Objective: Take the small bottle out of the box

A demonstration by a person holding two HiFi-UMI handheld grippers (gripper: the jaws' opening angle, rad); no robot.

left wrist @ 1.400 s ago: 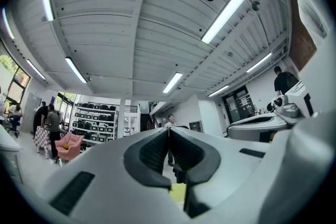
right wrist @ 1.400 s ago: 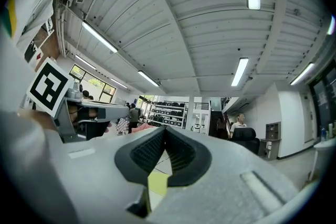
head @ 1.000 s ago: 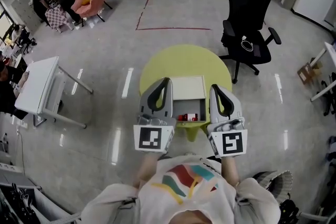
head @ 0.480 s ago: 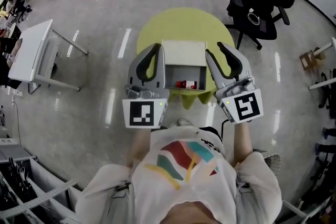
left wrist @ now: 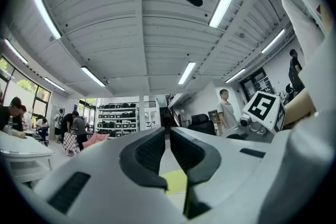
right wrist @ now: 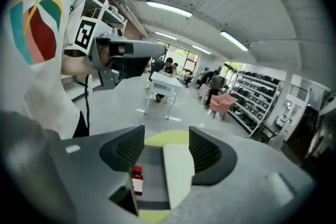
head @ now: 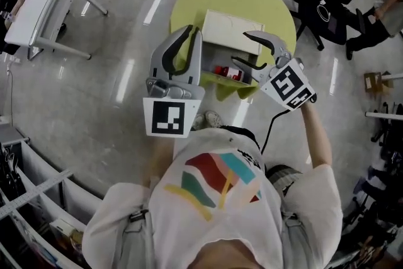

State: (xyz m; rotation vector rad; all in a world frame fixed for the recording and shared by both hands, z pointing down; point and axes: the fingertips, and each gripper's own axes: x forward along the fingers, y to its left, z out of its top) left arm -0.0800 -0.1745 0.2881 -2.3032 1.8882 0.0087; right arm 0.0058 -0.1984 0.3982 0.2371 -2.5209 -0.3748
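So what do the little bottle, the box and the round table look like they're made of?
Bottle: likely plastic, with a red cap and white label; glass can't be ruled out.
Box: stiff matte board or plastic, white with grey inside, flat crisp edges.
Table: smooth yellow-green top, probably painted or laminated.

No text is legible: the label on the small bottle [right wrist: 137,182] is too small to read, and the left marker cube [head: 167,117] and right marker cube [head: 288,85] bear only black-and-white square patterns.
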